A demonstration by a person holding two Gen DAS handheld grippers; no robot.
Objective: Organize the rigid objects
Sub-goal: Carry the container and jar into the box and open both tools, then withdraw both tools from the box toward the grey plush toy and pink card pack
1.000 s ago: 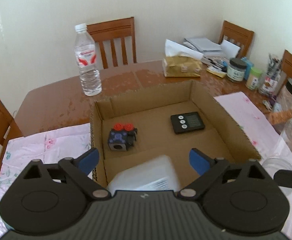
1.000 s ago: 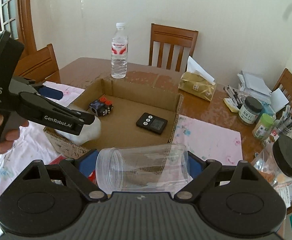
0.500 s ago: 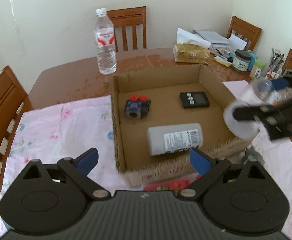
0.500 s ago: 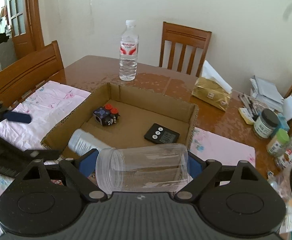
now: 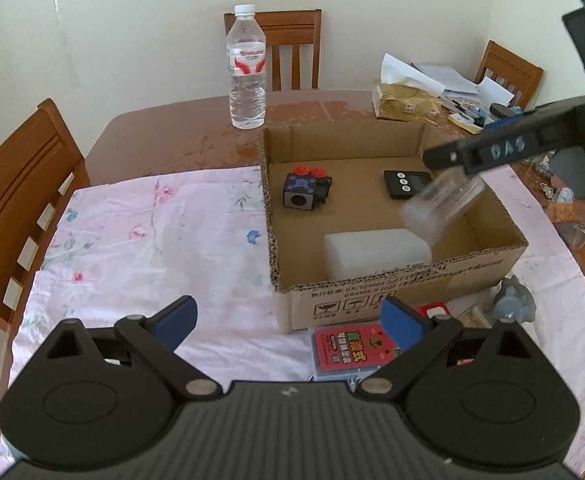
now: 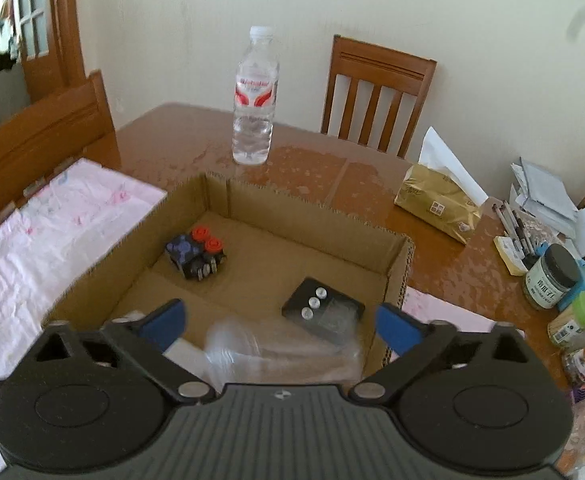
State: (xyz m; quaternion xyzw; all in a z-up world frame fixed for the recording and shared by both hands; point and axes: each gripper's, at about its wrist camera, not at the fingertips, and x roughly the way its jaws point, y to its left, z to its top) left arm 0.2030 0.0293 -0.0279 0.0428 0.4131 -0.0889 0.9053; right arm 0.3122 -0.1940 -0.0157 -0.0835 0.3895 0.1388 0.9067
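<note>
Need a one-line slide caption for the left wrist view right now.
Right gripper opening over the cardboard box, clear jar dropping toward the white bottle; left gripper open.

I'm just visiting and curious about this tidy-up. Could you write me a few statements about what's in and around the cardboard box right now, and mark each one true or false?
1. The water bottle stands upright on the bare wooden table, outside the cardboard box. True.
2. The black timer with three round buttons lies on the pink cloth. False: it lies inside the box.
3. A blurred clear plastic jar is over the box, below the right gripper, whose jaws are opening. True.
4. The left gripper is clamped on the white container. False: its jaws stand open and empty; the container lies in the box.
</note>
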